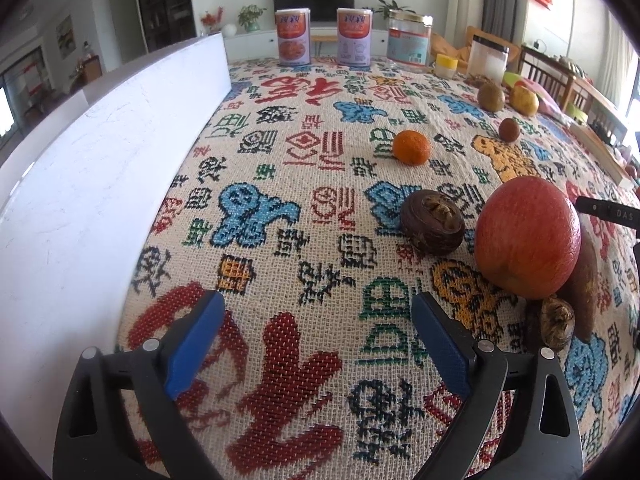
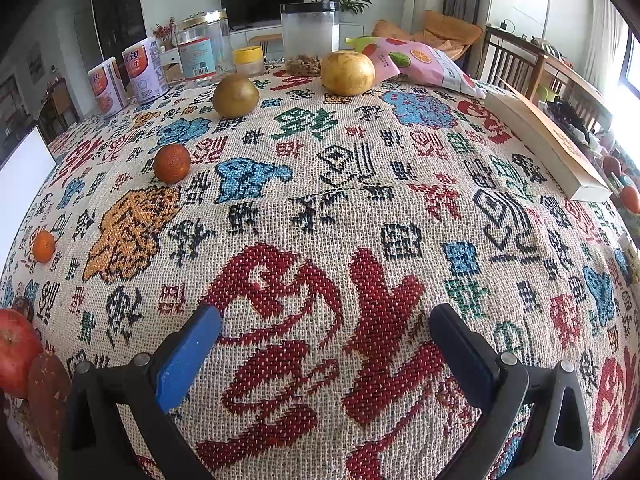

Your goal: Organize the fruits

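Observation:
In the left wrist view a red apple point(image 1: 528, 236) sits at right, leaning on a brown sweet potato point(image 1: 586, 284), with a dark round fruit point(image 1: 433, 224) to its left and a small brown one point(image 1: 554, 322) in front. An orange tangerine point(image 1: 412, 147), a small brown fruit point(image 1: 509, 130), a kiwi-coloured fruit point(image 1: 491, 97) and a yellow pear point(image 1: 524, 100) lie farther back. My left gripper point(image 1: 318, 304) is open and empty above the cloth. My right gripper point(image 2: 326, 316) is open and empty; the pear point(image 2: 347, 73), brownish fruit point(image 2: 235, 96) and a dark orange fruit point(image 2: 172, 163) lie far ahead.
A white board point(image 1: 100, 152) stands along the left. Two cans point(image 1: 294, 36), jars point(image 1: 409, 40) and a clear container point(image 2: 310, 34) stand at the table's back. A snack bag point(image 2: 424, 62) and a book point(image 2: 548, 144) lie at right. Chairs stand beyond the right edge.

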### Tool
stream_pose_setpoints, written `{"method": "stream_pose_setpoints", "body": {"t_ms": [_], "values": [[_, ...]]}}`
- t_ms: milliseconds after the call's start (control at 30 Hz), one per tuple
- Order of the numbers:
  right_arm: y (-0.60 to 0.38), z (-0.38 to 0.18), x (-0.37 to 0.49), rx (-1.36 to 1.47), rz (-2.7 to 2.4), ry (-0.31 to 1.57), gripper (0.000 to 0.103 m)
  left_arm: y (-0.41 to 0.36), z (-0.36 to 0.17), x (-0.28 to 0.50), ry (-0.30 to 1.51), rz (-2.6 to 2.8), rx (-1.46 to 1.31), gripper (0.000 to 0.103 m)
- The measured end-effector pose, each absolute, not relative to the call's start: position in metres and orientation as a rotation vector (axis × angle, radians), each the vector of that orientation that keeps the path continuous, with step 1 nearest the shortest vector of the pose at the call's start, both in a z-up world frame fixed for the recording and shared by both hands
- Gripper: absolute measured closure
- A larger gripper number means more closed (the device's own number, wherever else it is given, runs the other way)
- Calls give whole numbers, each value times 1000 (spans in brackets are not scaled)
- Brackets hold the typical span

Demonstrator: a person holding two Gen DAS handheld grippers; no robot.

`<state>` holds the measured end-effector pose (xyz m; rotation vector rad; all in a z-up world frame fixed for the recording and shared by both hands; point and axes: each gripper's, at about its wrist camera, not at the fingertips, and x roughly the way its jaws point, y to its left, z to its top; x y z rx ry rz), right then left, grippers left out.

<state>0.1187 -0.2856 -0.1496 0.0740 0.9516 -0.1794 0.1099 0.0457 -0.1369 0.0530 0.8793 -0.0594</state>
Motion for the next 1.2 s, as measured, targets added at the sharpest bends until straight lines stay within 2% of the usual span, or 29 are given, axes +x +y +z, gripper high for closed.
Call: {"method": "stream_pose_setpoints", "body": {"t_ms": [1200], "values": [[-286,-150,119,74,-179,952,0,45,-137,109,869,-58,58,7]]}}
